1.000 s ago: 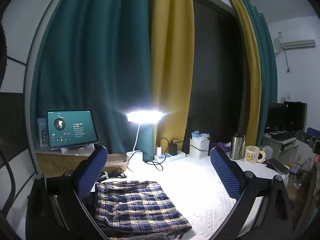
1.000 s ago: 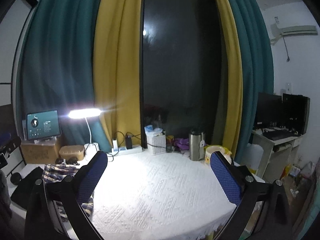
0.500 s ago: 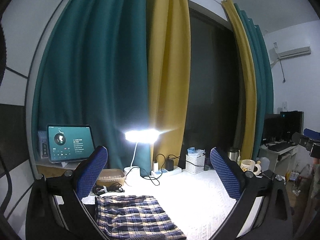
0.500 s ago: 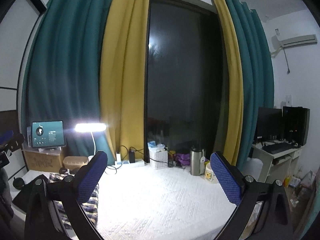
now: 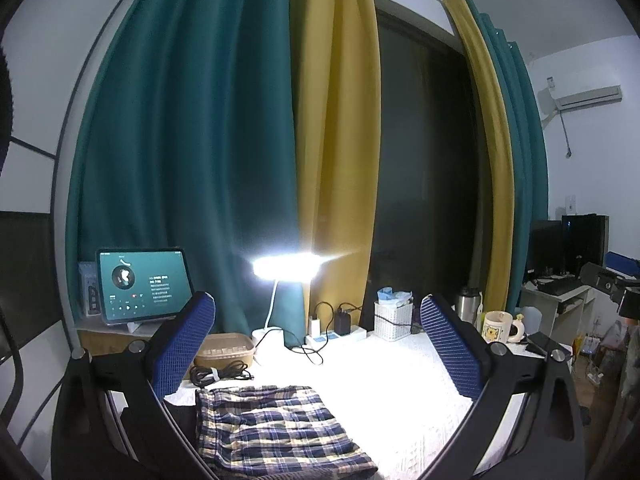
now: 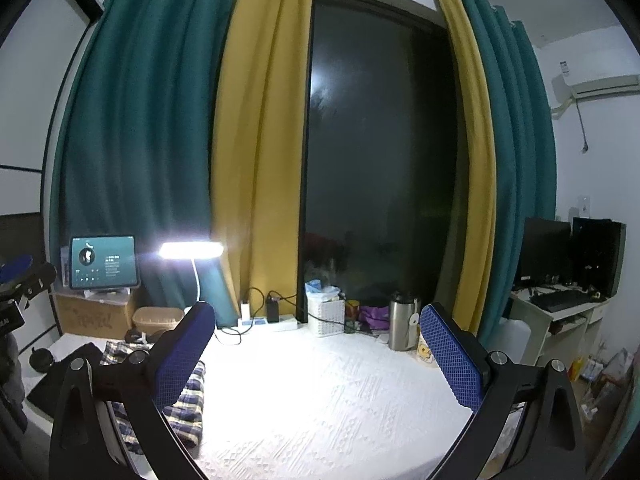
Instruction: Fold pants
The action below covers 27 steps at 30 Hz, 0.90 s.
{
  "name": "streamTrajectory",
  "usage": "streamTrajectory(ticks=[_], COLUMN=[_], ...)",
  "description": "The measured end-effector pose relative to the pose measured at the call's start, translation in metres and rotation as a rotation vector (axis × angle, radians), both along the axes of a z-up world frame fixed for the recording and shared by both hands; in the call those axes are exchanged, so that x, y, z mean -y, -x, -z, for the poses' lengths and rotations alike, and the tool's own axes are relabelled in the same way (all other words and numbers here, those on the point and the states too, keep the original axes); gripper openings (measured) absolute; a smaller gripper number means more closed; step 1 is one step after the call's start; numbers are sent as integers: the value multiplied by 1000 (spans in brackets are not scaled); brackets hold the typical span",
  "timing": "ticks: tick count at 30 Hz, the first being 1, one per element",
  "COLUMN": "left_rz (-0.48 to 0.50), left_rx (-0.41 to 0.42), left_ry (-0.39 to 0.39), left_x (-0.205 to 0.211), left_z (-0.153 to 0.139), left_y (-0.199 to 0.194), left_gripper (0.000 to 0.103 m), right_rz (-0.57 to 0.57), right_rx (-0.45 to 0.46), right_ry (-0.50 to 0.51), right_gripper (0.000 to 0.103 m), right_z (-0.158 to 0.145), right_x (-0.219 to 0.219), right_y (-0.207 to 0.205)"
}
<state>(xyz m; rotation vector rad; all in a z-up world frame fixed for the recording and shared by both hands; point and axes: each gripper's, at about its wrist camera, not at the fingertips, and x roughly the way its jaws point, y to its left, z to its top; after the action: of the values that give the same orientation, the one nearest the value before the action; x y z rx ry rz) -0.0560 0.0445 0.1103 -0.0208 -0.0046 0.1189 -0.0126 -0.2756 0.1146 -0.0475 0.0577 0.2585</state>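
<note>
Jaws of the left gripper are spread wide, nothing held between the blue ribbed pads; the gripper is raised above the desk and aimed toward the curtains. Jaws of the right gripper are likewise spread wide and hold nothing, also clear of the desk surface.

Pants: plaid, navy, cream and yellow, laid folded in a flat stack at the near left of the desk, on the white textured cover. In the right wrist view the pants are partly hidden behind the left finger of that gripper. No contact with either gripper is seen.

Desk lamp: lit, on a white curved stem, at the far side of the desk, beyond the pants.

Tablet: upright, screen lit, on a cardboard box at the far left.

Woven basket: left of the lamp base, with a coiled black cable lying just in front of it, between basket and pants.

Power strip: at the far edge, with chargers plugged in.

White mesh basket: right of the power strip.

Steel flask and printed mug: at the far right of the desk.

Curtains: teal and mustard, flanking a dark window.
</note>
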Motion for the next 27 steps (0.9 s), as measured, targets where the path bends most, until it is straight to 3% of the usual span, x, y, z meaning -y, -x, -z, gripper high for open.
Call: streamTrajectory(ticks=[27], left_rz=[22], left_rx=[-21], left_ry=[-13], left_x=[7], left_z=[3], left_y=[-2], left_gripper=[102], right_rz=[-3], right_rx=[-17], right_ry=[8], right_gripper=[103], right_z=[6], right_x=[-3], right_y=[-5])
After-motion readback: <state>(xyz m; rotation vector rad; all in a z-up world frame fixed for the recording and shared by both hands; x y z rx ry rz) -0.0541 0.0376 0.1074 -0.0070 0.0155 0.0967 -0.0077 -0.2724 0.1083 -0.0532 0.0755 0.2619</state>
